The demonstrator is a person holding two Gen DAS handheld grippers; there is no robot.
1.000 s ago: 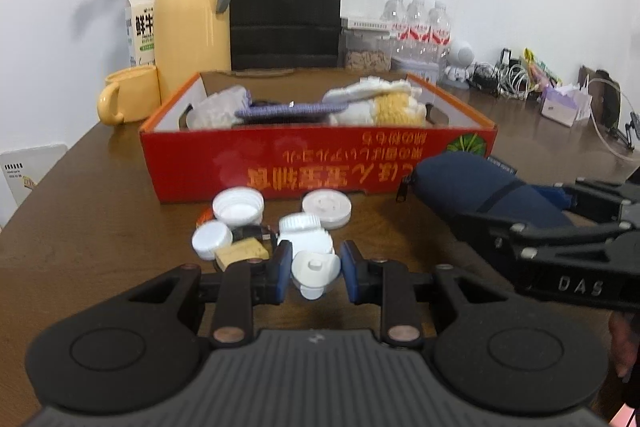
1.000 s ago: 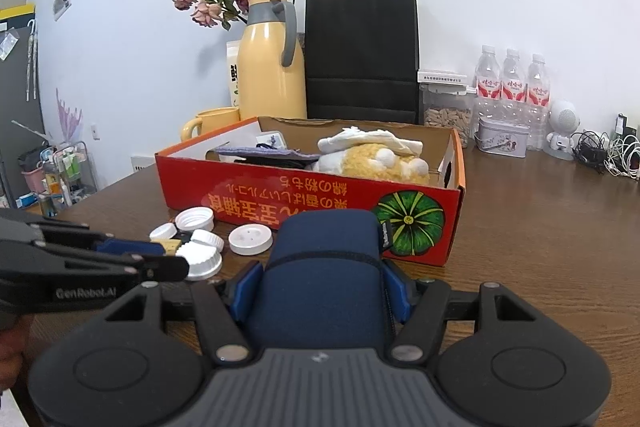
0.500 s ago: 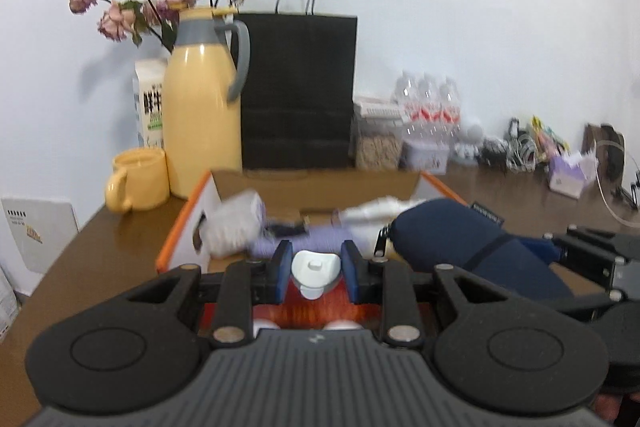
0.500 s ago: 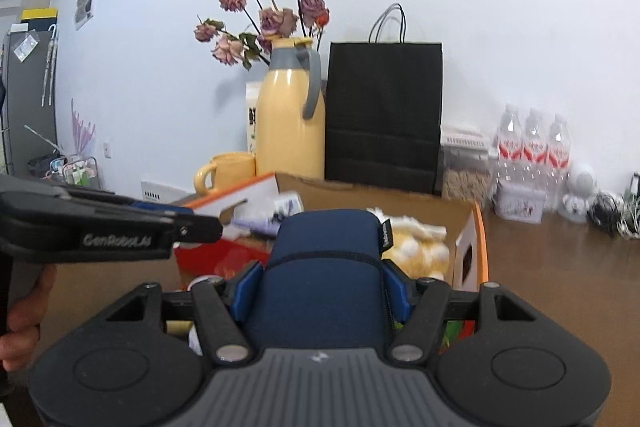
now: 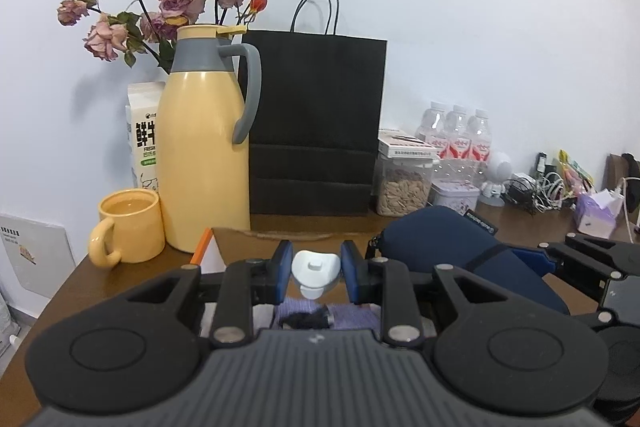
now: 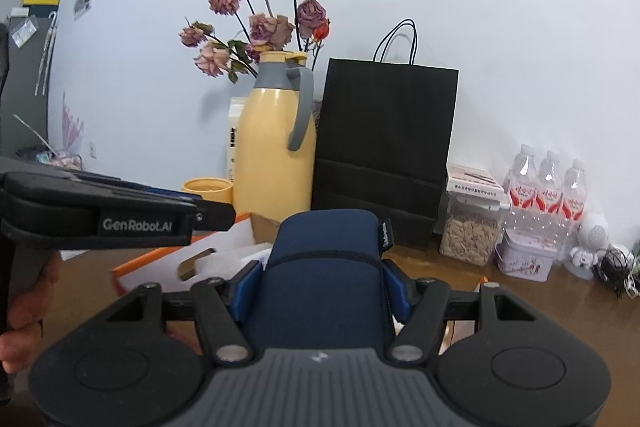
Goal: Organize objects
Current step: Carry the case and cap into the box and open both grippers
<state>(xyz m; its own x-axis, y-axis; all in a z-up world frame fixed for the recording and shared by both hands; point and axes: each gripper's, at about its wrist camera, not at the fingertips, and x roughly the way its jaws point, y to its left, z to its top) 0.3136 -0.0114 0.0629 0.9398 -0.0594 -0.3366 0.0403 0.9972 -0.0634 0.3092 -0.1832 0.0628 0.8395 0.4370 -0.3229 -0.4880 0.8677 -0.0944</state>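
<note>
One white cap (image 5: pixel 315 271) pinched in left jaws, one navy pouch (image 6: pixel 326 275) clamped in right jaws, three water bottles (image 6: pixel 550 183) behind.

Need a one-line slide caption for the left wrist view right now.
Left gripper clamps a white cap above the cardboard box, navy pouch alongside.

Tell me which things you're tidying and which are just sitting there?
Tidying:
- small white plastic cap, in left gripper
- dark blue fabric pouch, in right gripper
- orange-edged cardboard box

Just sitting:
- yellow thermos jug
- yellow mug
- black paper bag
</note>
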